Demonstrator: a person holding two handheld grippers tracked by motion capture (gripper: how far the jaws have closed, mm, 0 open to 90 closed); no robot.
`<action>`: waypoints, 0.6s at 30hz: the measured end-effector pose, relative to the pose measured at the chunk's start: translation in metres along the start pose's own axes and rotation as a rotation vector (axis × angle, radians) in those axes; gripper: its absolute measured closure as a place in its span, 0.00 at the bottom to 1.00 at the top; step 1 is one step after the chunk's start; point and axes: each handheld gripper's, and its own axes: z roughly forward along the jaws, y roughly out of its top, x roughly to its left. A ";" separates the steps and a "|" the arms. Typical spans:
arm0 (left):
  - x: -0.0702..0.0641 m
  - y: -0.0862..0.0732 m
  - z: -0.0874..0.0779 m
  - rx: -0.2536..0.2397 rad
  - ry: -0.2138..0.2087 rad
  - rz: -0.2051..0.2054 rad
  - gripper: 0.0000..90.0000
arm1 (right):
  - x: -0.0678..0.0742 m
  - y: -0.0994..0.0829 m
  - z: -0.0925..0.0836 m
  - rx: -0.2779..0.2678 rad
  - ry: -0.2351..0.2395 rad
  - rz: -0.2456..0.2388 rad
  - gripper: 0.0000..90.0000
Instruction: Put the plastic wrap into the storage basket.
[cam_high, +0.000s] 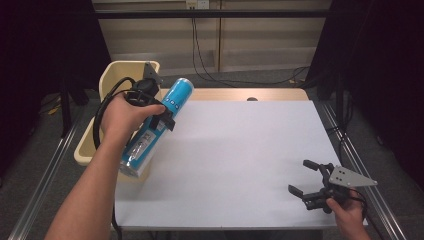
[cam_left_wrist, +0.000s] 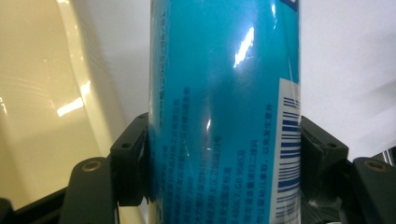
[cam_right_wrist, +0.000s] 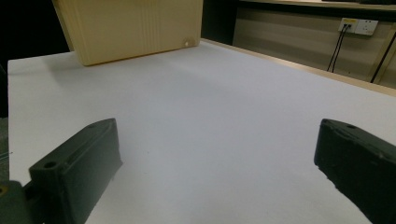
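Gripping the blue can (cam_high: 158, 124), the left tool (cam_high: 161, 118) clamps it; the right tool (cam_high: 306, 176) gapes empty.

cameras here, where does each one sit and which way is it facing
High view: above the person's side, looking forward and down on the white table; both forearms, left gripper holding the blue can, right gripper.
Left gripper view: on the left gripper, facing the can clamped between its fingers.
Right gripper view: low, looking across the table toward the beige bin.
Shared: can, bin, table.
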 end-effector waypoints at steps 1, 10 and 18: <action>0.001 -0.001 -0.002 -0.002 -0.002 -0.006 0.36 | 0.000 0.000 0.000 0.000 0.000 0.000 0.00; 0.012 -0.007 -0.019 -0.037 0.008 -0.035 0.36 | 0.000 0.000 0.001 0.000 0.002 -0.001 0.00; 0.023 -0.013 -0.030 -0.047 0.021 -0.069 0.36 | 0.001 0.001 0.002 0.002 0.006 -0.011 0.00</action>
